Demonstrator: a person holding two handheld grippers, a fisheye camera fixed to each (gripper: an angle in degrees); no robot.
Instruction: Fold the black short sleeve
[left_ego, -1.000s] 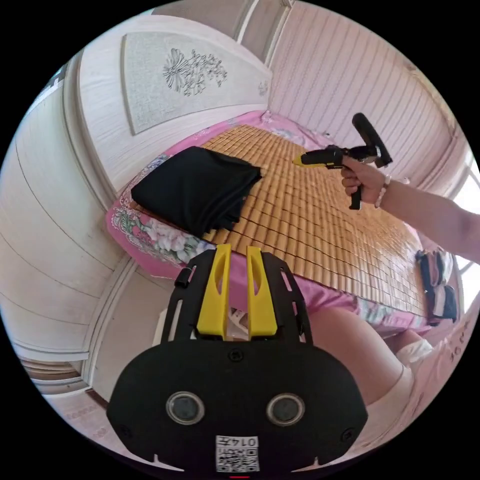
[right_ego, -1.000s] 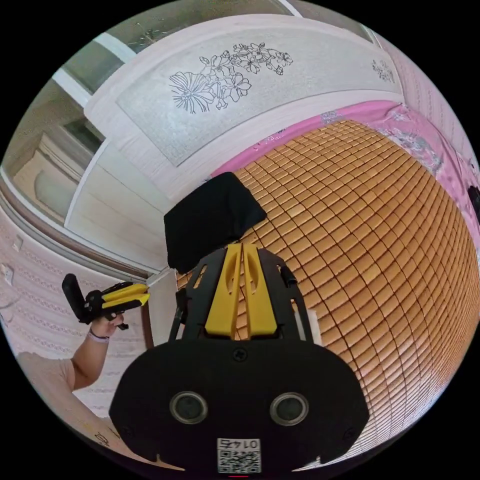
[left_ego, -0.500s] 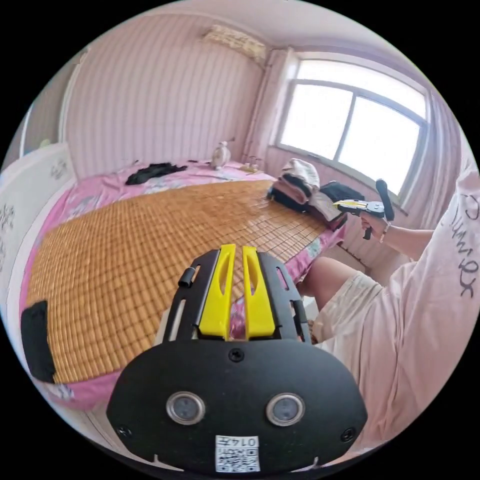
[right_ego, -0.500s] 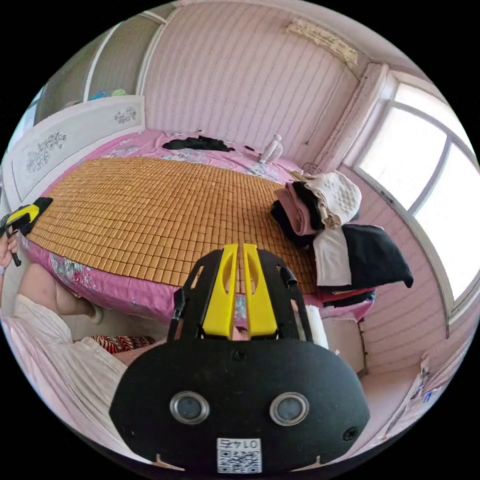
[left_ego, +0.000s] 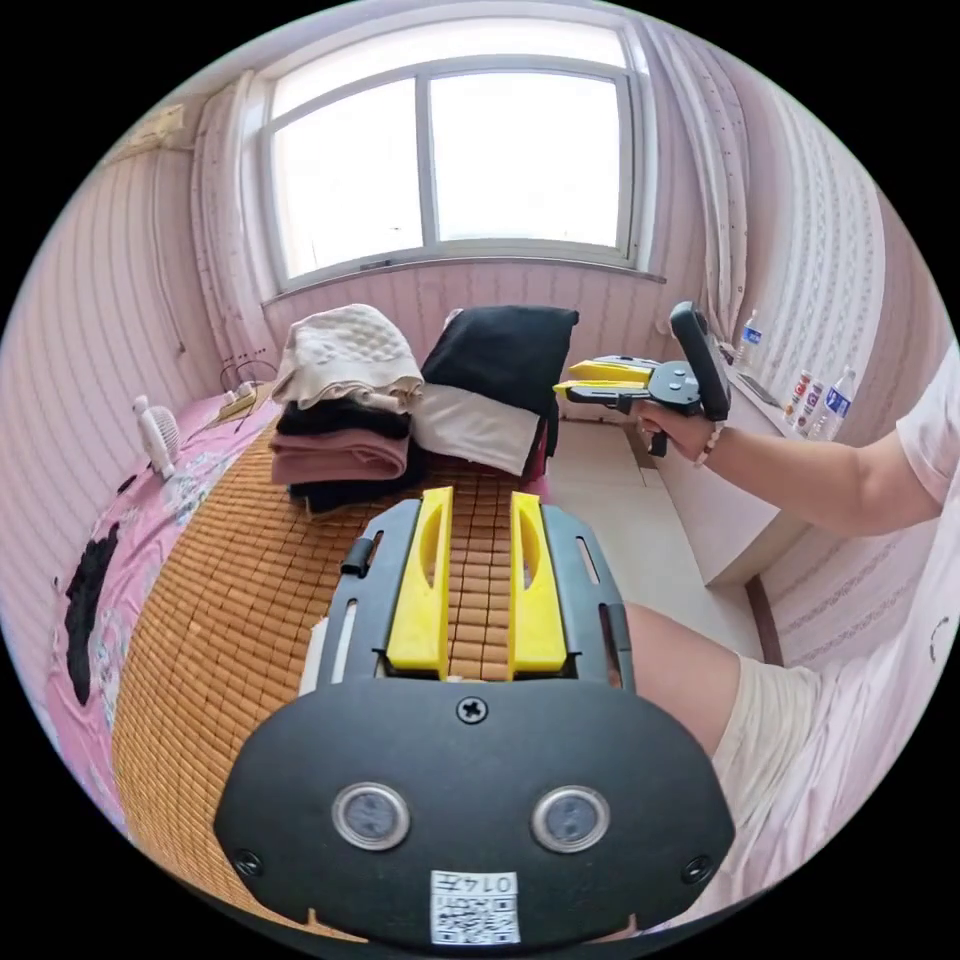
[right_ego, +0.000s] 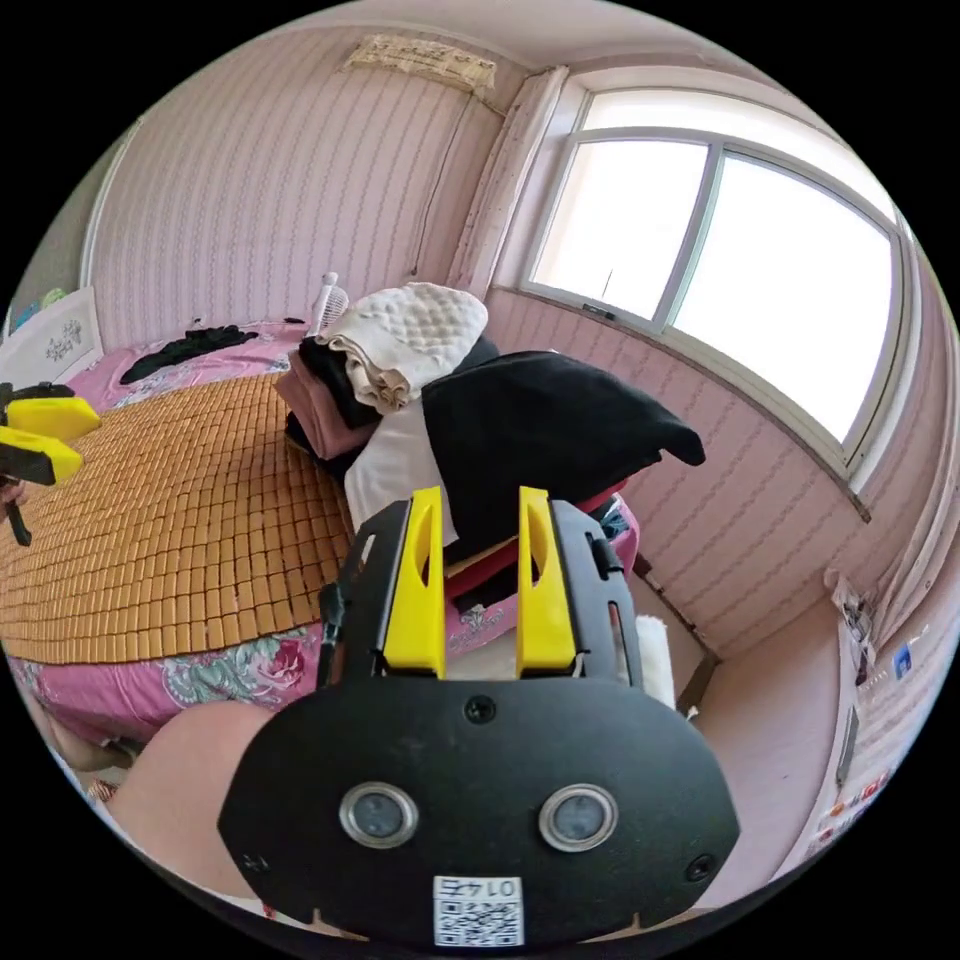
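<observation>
A black garment (left_ego: 503, 349) lies draped on top of a pile of folded clothes (left_ego: 340, 455) at the end of the bed, under the window. In the right gripper view the same black garment (right_ego: 545, 420) sits just beyond my right gripper (right_ego: 478, 497), whose yellow jaws stand open and hold nothing. My left gripper (left_ego: 478, 497) is open too, over the bamboo mat (left_ego: 230, 620) and short of the pile. A hand holds the right gripper (left_ego: 563, 377) beside the black garment's right edge. The left gripper (right_ego: 88, 437) shows at the left edge, jaws apart.
The pile also holds a white quilted piece (right_ego: 410, 335), pink and dark folded clothes and a white cloth (left_ego: 470, 430). Another black cloth (left_ego: 85, 600) lies on the pink sheet by the wall, near a small fan (left_ego: 155, 435). Bottles (left_ego: 830, 400) stand on a counter at the right.
Both cameras have swung from the headboard and a folded black garment there to the clothes pile by the window. Both grippers' jaws, nearly together before, now stand apart.
</observation>
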